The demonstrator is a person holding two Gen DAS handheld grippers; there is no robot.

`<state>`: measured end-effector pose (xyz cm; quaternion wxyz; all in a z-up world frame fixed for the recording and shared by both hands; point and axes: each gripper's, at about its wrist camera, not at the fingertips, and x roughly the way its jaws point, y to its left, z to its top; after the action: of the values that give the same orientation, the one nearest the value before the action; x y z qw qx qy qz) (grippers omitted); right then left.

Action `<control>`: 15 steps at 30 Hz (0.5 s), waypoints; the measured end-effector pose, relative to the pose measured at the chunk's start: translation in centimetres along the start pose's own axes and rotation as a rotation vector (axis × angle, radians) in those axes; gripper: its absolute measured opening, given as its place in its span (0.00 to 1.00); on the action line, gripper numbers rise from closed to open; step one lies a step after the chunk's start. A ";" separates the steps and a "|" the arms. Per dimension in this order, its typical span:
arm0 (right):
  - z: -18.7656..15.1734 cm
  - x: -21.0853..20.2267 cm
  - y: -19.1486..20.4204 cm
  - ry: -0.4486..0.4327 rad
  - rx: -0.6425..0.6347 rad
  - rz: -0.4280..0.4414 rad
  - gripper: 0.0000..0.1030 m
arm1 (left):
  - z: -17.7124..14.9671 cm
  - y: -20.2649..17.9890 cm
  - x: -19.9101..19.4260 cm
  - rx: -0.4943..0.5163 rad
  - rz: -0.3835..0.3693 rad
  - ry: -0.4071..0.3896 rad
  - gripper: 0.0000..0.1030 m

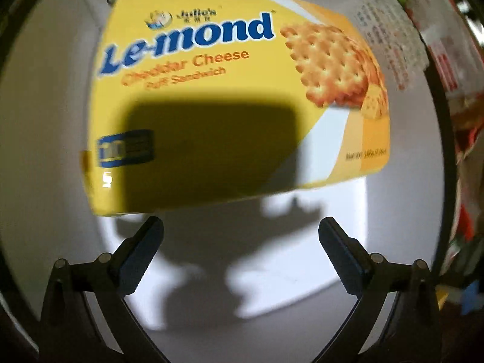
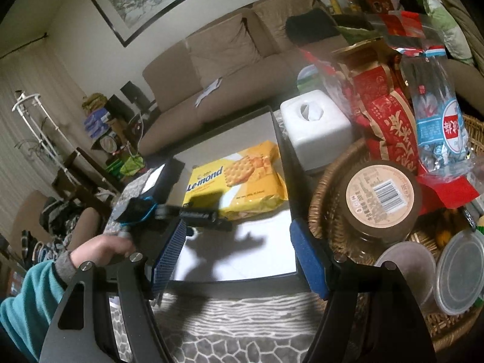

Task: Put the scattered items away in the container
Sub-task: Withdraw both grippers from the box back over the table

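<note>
A yellow Le-mond biscuit pack (image 1: 230,90) (image 2: 236,181) lies flat on the white tabletop (image 2: 260,260). My left gripper (image 1: 242,227) points steeply down just short of the pack's near edge, open, with nothing between its fingers. Its shadow falls on the pack. The right wrist view shows the left gripper (image 2: 211,219) held by a hand in a teal sleeve (image 2: 27,302). My right gripper (image 2: 239,251) hovers open and empty over the table's near edge. The wicker basket (image 2: 320,205) stands to its right.
The basket holds a brown jar (image 2: 379,193), a red packet (image 2: 387,115), a blue packet (image 2: 438,115) and clear plastic tubs (image 2: 459,275). A white tissue box (image 2: 317,130) stands behind the basket. A dark frame (image 2: 281,151) borders the tabletop. A sofa (image 2: 242,60) lies beyond.
</note>
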<state>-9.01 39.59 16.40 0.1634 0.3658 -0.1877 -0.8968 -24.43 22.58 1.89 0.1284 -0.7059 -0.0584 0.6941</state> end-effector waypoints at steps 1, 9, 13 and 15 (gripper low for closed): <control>0.0 0.1 0.0 0.002 -0.001 -0.002 0.72 | 0.2 -0.2 0.1 -0.006 -0.023 0.001 1.00; -0.3 1.2 0.1 0.029 -0.022 -0.009 0.72 | 2.4 -2.3 1.1 -0.013 0.022 -0.029 1.00; -0.4 1.4 0.2 0.034 -0.026 -0.008 0.72 | 3.0 -2.8 2.2 -0.043 -0.003 -0.030 1.00; -0.5 1.6 0.3 0.041 -0.030 -0.011 0.72 | 3.2 -3.3 2.6 -0.044 0.002 -0.032 1.00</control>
<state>-9.71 38.49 15.26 0.1679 0.3827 -0.1689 -0.8926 -27.23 26.74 0.25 0.1111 -0.6973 -0.0749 0.7042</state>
